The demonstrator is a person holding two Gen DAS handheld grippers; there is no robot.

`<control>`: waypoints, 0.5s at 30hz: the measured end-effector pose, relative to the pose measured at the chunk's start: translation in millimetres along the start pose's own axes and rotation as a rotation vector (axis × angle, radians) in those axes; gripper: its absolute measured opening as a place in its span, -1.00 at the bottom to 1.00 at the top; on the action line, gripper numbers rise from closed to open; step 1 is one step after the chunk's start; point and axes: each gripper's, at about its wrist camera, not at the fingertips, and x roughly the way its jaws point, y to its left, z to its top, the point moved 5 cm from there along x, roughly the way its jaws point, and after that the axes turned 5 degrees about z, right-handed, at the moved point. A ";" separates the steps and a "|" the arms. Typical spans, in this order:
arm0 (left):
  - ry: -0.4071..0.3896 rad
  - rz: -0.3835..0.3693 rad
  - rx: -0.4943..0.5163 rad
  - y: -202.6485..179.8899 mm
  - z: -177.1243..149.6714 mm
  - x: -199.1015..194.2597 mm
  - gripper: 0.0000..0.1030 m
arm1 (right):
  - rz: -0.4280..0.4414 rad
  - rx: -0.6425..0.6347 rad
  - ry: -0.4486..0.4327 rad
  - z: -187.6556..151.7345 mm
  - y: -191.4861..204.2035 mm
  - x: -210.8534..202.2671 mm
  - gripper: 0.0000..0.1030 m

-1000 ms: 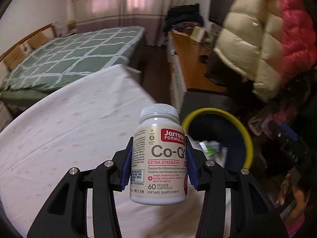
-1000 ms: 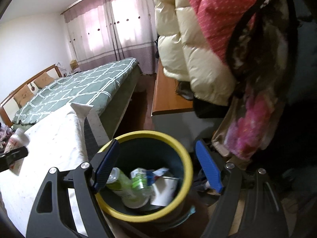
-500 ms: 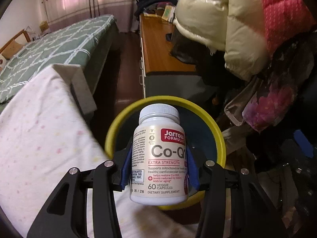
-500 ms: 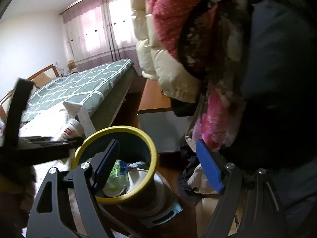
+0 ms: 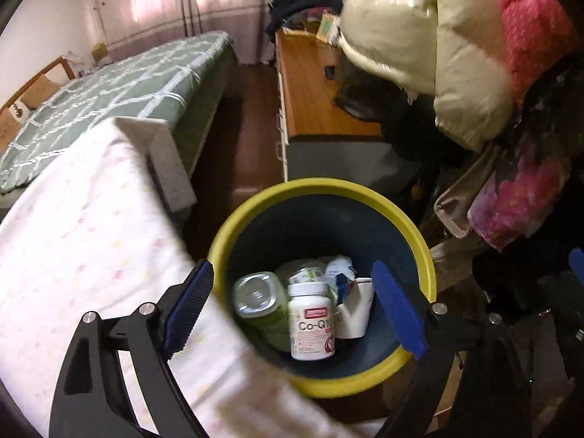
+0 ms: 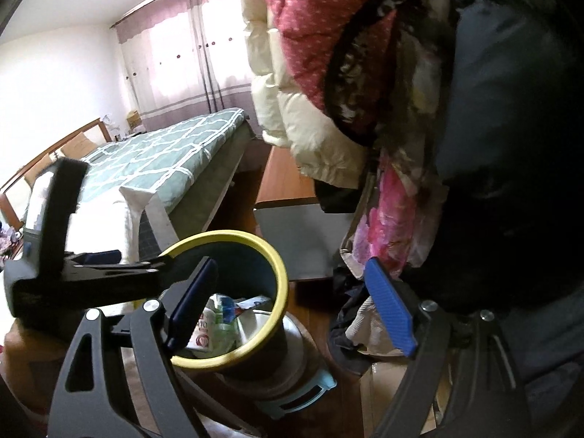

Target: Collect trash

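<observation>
A: Where is the white supplement bottle (image 5: 312, 323)?

B: Inside the yellow-rimmed bin (image 5: 423, 255), upright among a green jar (image 5: 261, 303), a paper cup (image 5: 352, 314) and wrappers.

A: And the left hand-held gripper (image 5: 292, 306)?

B: Above the bin; its jaws have just been opening and stand wide apart, clear of the bottle, nothing gripped.

A: The right hand-held gripper (image 6: 288, 306)?

B: Spread wide too, empty, beside the bin near hanging coats (image 6: 303, 84). The bed (image 5: 84, 241) lies left.
</observation>
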 end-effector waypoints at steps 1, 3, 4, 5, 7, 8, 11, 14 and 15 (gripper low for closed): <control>-0.015 0.005 -0.005 5.8 -1.4 -8.6 0.73 | 0.006 -0.006 0.002 0.1 3.7 0.0 0.57; -0.057 0.025 -0.023 22.3 -7.9 -32.6 0.82 | 0.026 -0.024 0.011 -0.9 14.2 -1.3 0.58; -0.088 0.042 -0.040 35.3 -14.3 -50.2 0.86 | 0.042 -0.033 0.016 -1.4 20.7 -1.8 0.58; -0.110 0.051 -0.053 44.4 -19.7 -63.4 0.89 | 0.052 -0.040 0.018 -1.7 25.8 -2.8 0.58; -0.151 0.067 -0.082 64.1 -31.9 -91.3 0.91 | 0.085 -0.061 0.027 -2.7 39.7 -5.6 0.59; -0.171 0.075 -0.098 72.9 -38.2 -104.2 0.91 | 0.101 -0.069 0.031 -3.4 45.9 -7.2 0.59; -0.253 0.152 -0.146 106.4 -64.4 -151.3 0.91 | 0.150 -0.107 0.030 -3.3 70.9 -14.8 0.60; -0.311 0.234 -0.208 139.8 -92.8 -196.3 0.91 | 0.207 -0.134 0.032 -2.7 92.9 -22.6 0.60; -0.324 0.256 -0.234 151.1 -103.3 -210.9 0.91 | 0.217 -0.143 0.029 -3.0 98.1 -25.6 0.61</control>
